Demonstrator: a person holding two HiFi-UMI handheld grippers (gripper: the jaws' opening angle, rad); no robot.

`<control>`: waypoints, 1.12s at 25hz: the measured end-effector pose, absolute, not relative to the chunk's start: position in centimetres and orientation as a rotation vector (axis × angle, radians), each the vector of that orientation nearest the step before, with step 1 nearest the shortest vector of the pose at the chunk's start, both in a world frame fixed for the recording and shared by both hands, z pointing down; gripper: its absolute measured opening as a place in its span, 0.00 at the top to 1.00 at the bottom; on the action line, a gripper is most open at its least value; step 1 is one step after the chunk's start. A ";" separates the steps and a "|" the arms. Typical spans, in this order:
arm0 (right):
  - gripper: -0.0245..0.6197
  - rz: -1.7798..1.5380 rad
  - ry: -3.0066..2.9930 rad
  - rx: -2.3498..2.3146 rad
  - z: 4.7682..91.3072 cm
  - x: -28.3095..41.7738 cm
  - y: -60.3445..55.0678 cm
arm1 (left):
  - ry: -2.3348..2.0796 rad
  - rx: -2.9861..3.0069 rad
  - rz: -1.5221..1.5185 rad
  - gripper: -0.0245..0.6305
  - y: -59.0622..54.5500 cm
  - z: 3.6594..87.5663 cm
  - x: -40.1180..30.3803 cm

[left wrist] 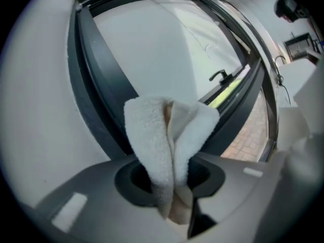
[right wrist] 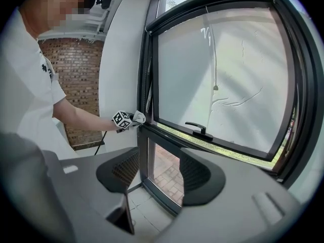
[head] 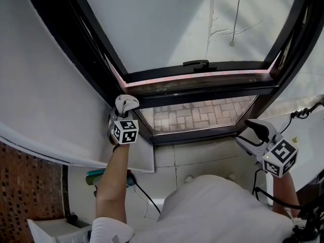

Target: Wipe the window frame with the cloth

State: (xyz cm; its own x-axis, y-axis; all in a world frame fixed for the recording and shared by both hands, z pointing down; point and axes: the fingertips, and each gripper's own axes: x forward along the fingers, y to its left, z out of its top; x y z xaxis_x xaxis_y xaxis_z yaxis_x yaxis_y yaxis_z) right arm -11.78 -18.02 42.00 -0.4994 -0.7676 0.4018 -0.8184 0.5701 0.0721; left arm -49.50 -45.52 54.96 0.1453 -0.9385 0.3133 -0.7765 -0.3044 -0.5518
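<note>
A dark window frame (head: 202, 92) runs across the head view, with its open sash tilted outward. My left gripper (head: 124, 111) is shut on a folded white cloth (head: 125, 104) and holds it against the frame's left corner, where the upright meets the crossbar. Seen from the left gripper view, the cloth (left wrist: 169, 140) stands up between the jaws, in front of the dark frame bar (left wrist: 101, 90). My right gripper (head: 255, 129) hangs open with nothing in it at the lower right, apart from the frame. The right gripper view shows the frame (right wrist: 147, 110) and the cloth (right wrist: 138, 117) far off.
A black window handle (head: 196, 63) sits on the sash's bottom rail. A pull cord (head: 234, 19) hangs in front of the glass. Brick paving (head: 197, 113) shows through the lower pane. A cable (head: 147, 196) lies on the tiled floor, and a brick wall (head: 25, 186) is at the left.
</note>
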 end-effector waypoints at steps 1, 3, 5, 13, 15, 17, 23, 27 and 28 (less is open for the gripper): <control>0.58 0.181 -2.417 1.285 42.0 -11.6 -18.0 | 1.708 -2.179 -0.876 0.75 -45.5 54.9 -49.4; 0.58 0.192 -2.415 1.293 42.2 -11.2 -18.0 | 1.766 -2.209 -0.836 0.75 -45.4 55.1 -49.1; 0.58 0.206 -2.408 1.303 42.5 -10.6 -17.9 | 1.793 -2.242 -0.817 0.75 -45.3 55.6 -48.2; 0.58 0.223 -2.410 1.339 42.8 -7.9 -17.4 | 1.905 -2.307 -0.694 0.75 -45.1 56.0 -43.3; 0.58 0.239 -2.403 1.348 43.2 -6.8 -17.2 | 1.943 -2.306 -0.667 0.75 -44.9 56.0 -42.3; 0.58 0.252 -2.395 1.354 43.5 -5.5 -16.9 | 1.981 -2.311 -0.639 0.75 -44.5 56.0 -41.1; 0.58 0.275 -2.375 1.376 43.7 -1.3 -16.3 | 2.008 -2.343 -0.581 0.75 -43.9 56.1 -36.0; 0.58 0.282 -2.377 1.377 43.7 1.1 -15.7 | 1.984 -2.364 -0.563 0.75 -43.4 56.2 -31.9; 0.58 0.284 -2.375 1.379 43.7 1.8 -15.6 | 1.986 -2.367 -0.556 0.75 -43.2 56.2 -31.0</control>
State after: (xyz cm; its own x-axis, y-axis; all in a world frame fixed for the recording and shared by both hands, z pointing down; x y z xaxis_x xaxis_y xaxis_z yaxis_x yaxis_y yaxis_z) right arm 1.78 -15.58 43.73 -0.4477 -0.7903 0.4184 -0.8666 0.4988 0.0150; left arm -30.95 -43.24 56.17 0.1367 -0.9544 0.2656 -0.9535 -0.1994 -0.2259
